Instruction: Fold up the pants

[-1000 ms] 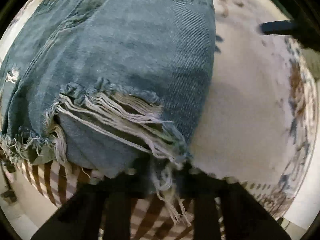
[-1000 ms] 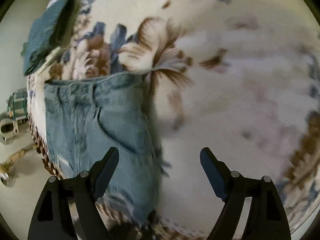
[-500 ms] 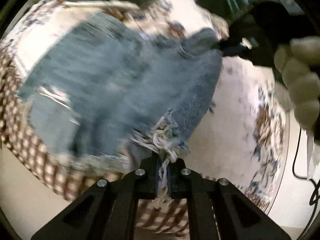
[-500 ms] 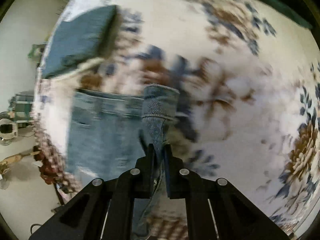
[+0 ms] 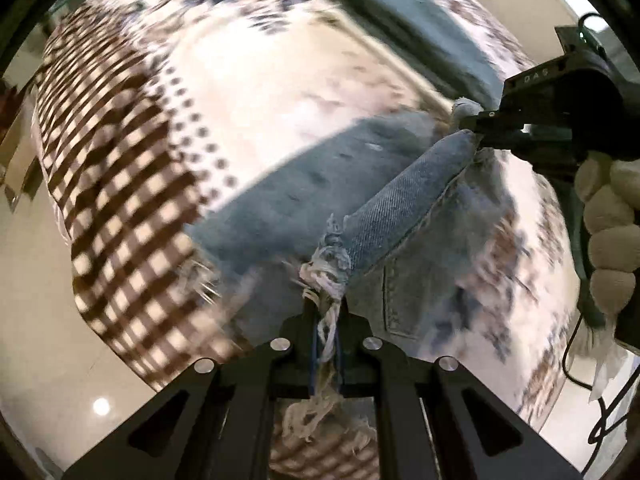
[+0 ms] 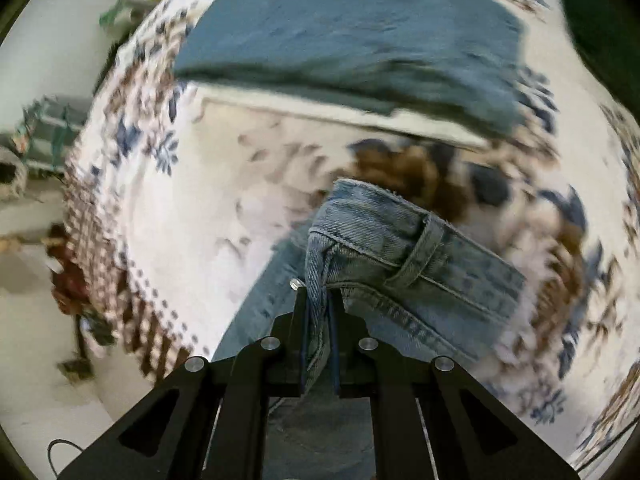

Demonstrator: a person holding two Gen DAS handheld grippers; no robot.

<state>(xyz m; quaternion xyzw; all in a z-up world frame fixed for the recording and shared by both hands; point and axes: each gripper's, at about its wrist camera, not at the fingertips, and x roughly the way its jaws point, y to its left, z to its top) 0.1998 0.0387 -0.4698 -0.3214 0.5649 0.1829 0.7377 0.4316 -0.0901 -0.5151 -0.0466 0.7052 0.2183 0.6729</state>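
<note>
Light blue denim shorts (image 5: 404, 196) with frayed hems hang lifted above a floral bedspread (image 5: 280, 92). My left gripper (image 5: 326, 320) is shut on the frayed hem threads of one leg. My right gripper (image 6: 318, 320) is shut on the waistband corner (image 6: 400, 248), next to a belt loop. In the left wrist view the right gripper (image 5: 476, 128) shows at the right, held by a white-gloved hand (image 5: 612, 232), with the denim stretched between the two grippers. The lower layer of the shorts (image 5: 304, 184) trails down towards the bedspread.
A folded dark teal garment (image 6: 360, 36) lies on the bedspread beyond the shorts; it also shows in the left wrist view (image 5: 416, 20). The bedspread has a brown checked border (image 5: 108, 168) at its edge. Floor and clutter (image 6: 36, 152) lie to the left.
One second ago the shorts lay flat and my right gripper was open. Both grippers since closed on the denim and lifted it off the bedspread, swinging it across.
</note>
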